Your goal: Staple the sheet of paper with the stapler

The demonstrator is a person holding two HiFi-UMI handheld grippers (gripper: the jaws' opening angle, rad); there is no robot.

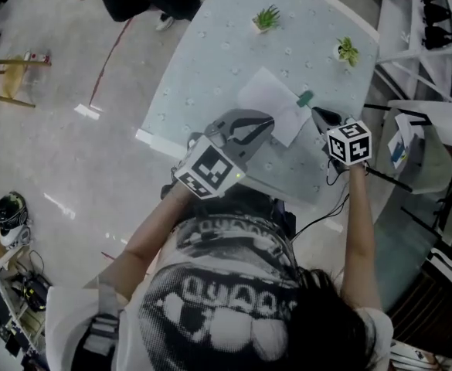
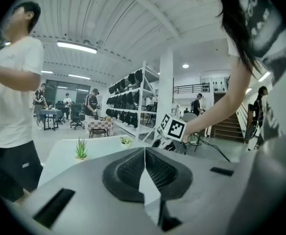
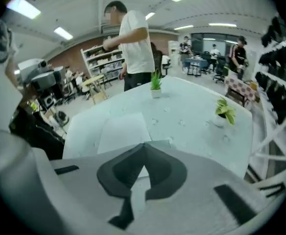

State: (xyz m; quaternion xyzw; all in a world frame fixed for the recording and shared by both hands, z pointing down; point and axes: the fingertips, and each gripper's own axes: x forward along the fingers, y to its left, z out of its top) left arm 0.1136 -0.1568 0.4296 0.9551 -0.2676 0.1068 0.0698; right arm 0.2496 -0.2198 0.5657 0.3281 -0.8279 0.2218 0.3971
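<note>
A pale table [image 1: 210,76] with rounded corners stands on a glossy floor [image 1: 71,153]. Two small potted plants [image 1: 266,18] sit toward its far end, and racks of shelving [image 2: 133,99] fill the room beyond.

The person leans over the table with both arms stretched forward. The left claw [image 1: 270,120] lies almost level, clamped on the near edge of the sheet of paper [image 1: 276,99]. The right claw [image 1: 316,112] tips steeply down just right of the sheet, its jaws together with nothing between them. A small green stapler [image 1: 306,97] sits just beyond the right claw's tip, at the sheet's edge; only the head view shows it.

The left gripper view alone shows the thin white sliver pinched between the pads, with the right claw's marker cube [image 2: 172,127] ahead. The right gripper view shows a bystander in a white shirt [image 3: 133,38] across the table.
</note>
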